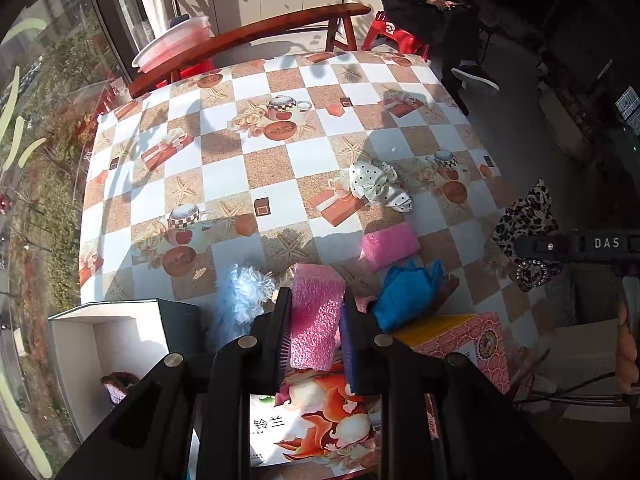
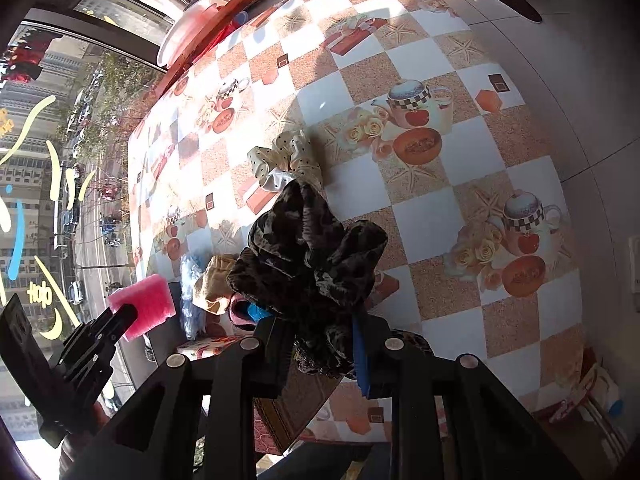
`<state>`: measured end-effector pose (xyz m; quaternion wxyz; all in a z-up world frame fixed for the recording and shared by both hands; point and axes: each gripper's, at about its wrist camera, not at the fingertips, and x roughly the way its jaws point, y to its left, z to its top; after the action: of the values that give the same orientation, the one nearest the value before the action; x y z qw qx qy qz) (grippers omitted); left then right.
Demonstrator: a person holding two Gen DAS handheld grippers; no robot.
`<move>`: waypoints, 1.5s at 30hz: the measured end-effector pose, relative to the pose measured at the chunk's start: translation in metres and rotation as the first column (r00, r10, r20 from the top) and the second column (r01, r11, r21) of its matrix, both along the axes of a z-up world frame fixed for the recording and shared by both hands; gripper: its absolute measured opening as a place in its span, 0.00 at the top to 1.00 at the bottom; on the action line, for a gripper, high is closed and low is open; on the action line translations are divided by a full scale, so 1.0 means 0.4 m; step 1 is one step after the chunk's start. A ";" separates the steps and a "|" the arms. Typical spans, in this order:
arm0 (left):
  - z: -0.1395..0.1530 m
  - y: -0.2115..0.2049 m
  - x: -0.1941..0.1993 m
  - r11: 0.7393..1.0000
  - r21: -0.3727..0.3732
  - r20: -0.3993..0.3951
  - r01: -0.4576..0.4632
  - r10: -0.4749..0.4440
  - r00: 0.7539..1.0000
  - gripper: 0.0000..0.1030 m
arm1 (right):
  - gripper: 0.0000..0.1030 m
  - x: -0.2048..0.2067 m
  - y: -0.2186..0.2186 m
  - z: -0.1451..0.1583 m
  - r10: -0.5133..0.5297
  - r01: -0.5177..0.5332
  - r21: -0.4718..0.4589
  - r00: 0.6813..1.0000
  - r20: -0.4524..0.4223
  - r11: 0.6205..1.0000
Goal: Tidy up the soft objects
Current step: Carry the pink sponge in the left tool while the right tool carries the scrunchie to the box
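Note:
My left gripper (image 1: 316,308) is shut on a pink foam sponge (image 1: 316,312) and holds it above the table's near edge, over a printed box (image 1: 316,420). It also shows in the right wrist view (image 2: 142,306). My right gripper (image 2: 320,344) is shut on a leopard-print scrunchie (image 2: 308,256), also seen at the right of the left wrist view (image 1: 528,220). On the table lie a second pink sponge (image 1: 390,245), a blue cloth (image 1: 408,294), a fluffy light-blue item (image 1: 244,296) and a cream polka-dot scrunchie (image 1: 378,184).
An open white box (image 1: 108,344) with a dark lid stands at the near left. A pink patterned box (image 1: 472,344) sits at the near right. A wooden bench (image 1: 248,36) and red stool (image 1: 394,34) stand beyond the checkered table (image 1: 248,176). A seated person (image 1: 432,8) is at the back right.

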<state>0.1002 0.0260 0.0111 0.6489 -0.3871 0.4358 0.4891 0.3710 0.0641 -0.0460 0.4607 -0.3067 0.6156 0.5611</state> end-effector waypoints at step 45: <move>0.111 -0.335 -0.276 0.975 0.122 0.006 -0.184 0.185 0.983 0.77 | 0.74 -0.504 -0.249 0.133 0.416 -0.417 0.072 0.909 0.028 0.906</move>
<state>-0.0101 -0.1080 0.0553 0.6219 -0.3843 0.3689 0.5740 0.1695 -0.0357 0.0071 0.3456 -0.4163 0.5113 0.6677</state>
